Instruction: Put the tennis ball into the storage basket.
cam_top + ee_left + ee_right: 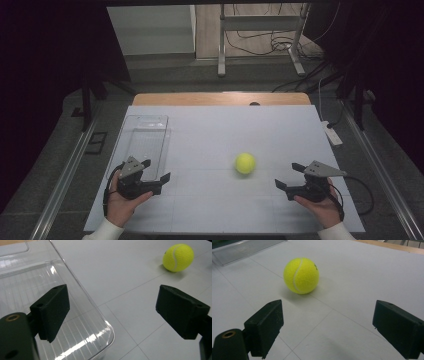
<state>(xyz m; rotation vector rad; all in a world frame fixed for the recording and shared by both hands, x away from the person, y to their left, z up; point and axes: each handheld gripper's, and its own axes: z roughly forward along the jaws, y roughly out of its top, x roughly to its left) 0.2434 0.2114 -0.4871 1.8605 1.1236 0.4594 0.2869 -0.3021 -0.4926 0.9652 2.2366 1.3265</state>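
Observation:
A yellow tennis ball (245, 163) rests on the white table sheet (215, 135), right of centre. In the right gripper view the tennis ball (301, 275) lies a short way ahead of the jaws, slightly left of their gap. My right gripper (290, 176) is open, low over the table, to the right of the ball and empty. My left gripper (155, 170) is open at the near end of a clear plastic tray (145, 142), with nothing between its jaws. From the left gripper view the tennis ball (178, 257) sits far off at the upper right, and the tray (30, 285) lies under the left jaw.
The wooden table edge (220, 98) shows beyond the white sheet. A white power strip (332, 134) lies off the table's right side. A metal stand (260, 35) and cables sit on the floor behind. Dark curtains flank both sides.

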